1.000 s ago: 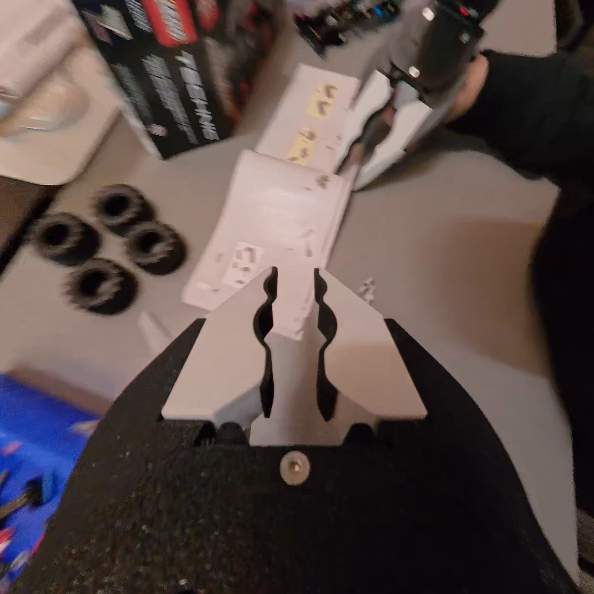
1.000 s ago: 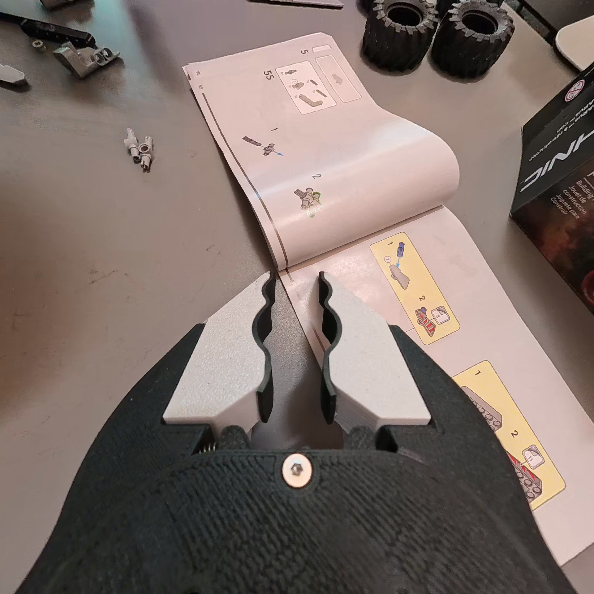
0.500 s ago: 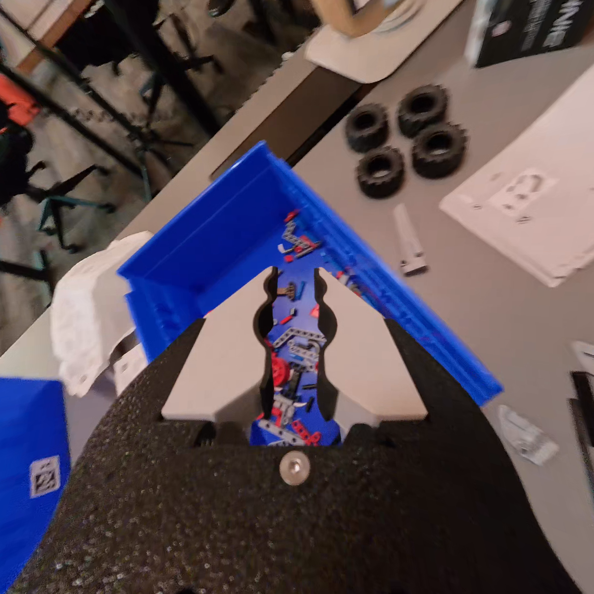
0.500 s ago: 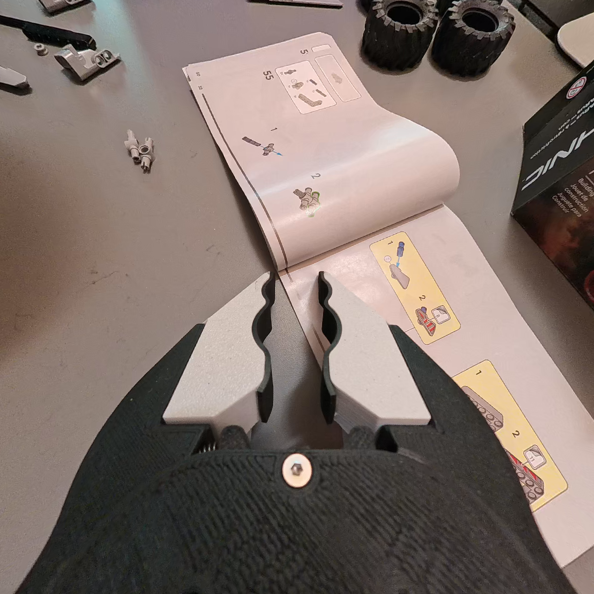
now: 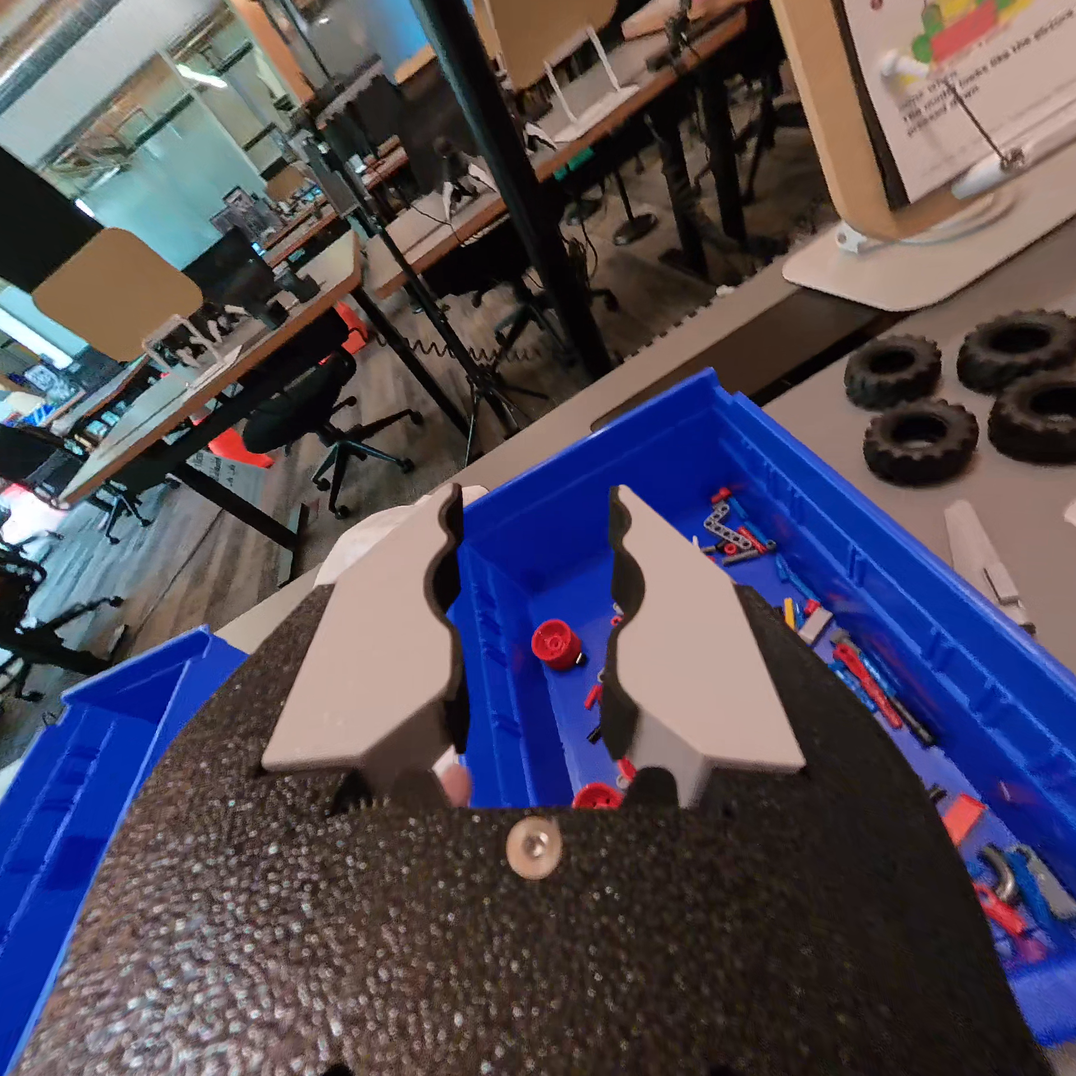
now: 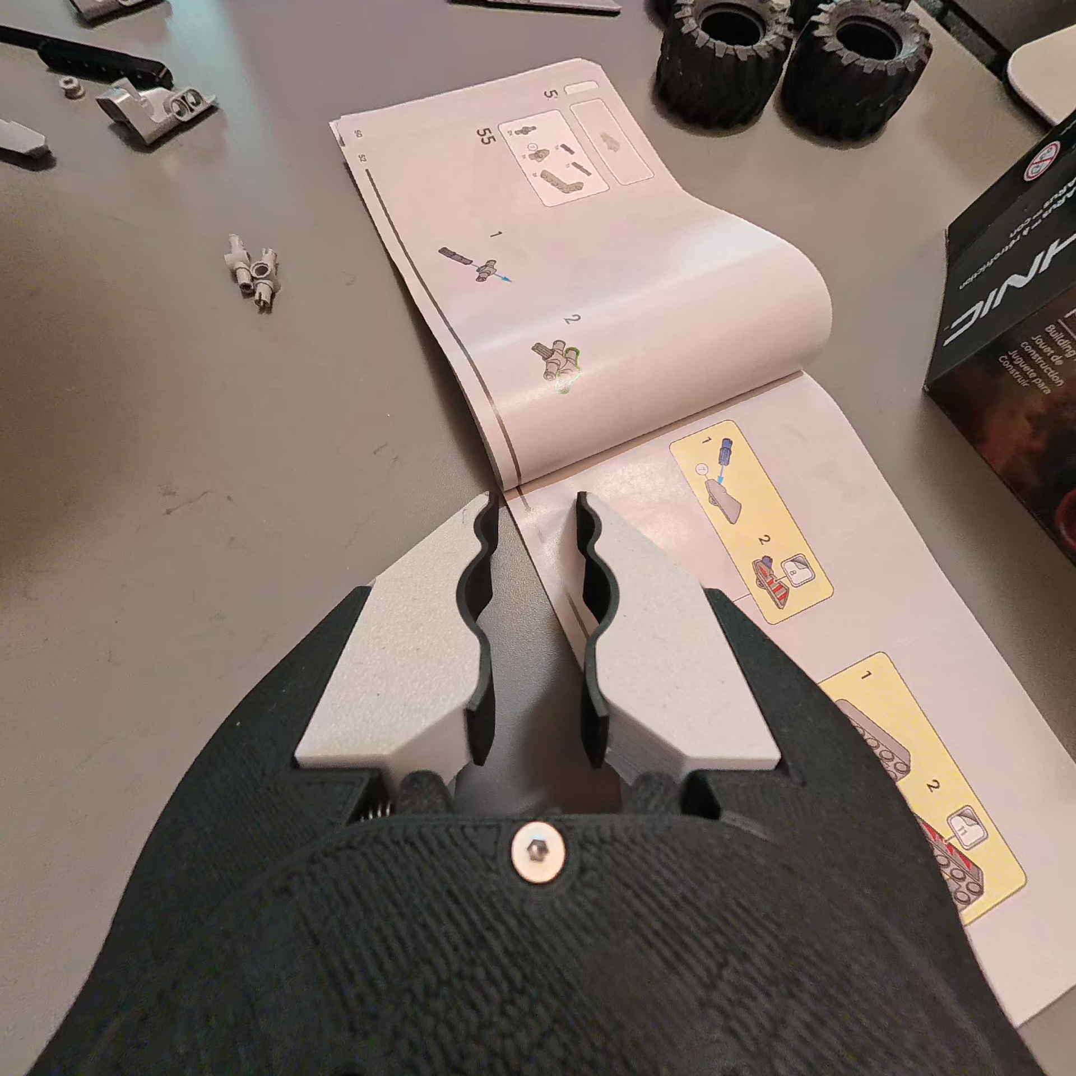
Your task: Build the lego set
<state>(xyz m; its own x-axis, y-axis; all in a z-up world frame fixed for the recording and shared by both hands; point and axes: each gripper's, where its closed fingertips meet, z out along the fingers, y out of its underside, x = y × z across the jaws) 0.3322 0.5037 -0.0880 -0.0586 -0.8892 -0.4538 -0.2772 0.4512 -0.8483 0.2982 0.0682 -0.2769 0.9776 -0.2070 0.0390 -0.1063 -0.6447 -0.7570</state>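
Note:
My left gripper (image 5: 535, 495) is open wide and empty, hovering over the near end of a blue bin (image 5: 873, 559). The bin holds several loose Lego parts: a red wheel hub (image 5: 553, 645), a second red hub (image 5: 597, 795), and grey, red and blue beams and pins (image 5: 862, 681). My right gripper (image 6: 535, 503) is open with a narrow gap and empty, just above the table at the spine of the open instruction booklet (image 6: 611, 279). A small grey connector assembly (image 6: 256, 271) lies on the table left of the booklet.
Black tyres (image 5: 920, 442) lie right of the bin and also show beyond the booklet (image 6: 722, 64). A second blue bin (image 5: 87, 786) stands at the left. A grey part (image 6: 154, 108) and a black beam (image 6: 87, 58) lie far left. The black set box (image 6: 1019, 349) stands at the right. My right fingertips sit around 50 cm from my left ones.
My left gripper has swung left from the booklet to the blue bin, and its jaws have opened wider. My right gripper has stayed in place.

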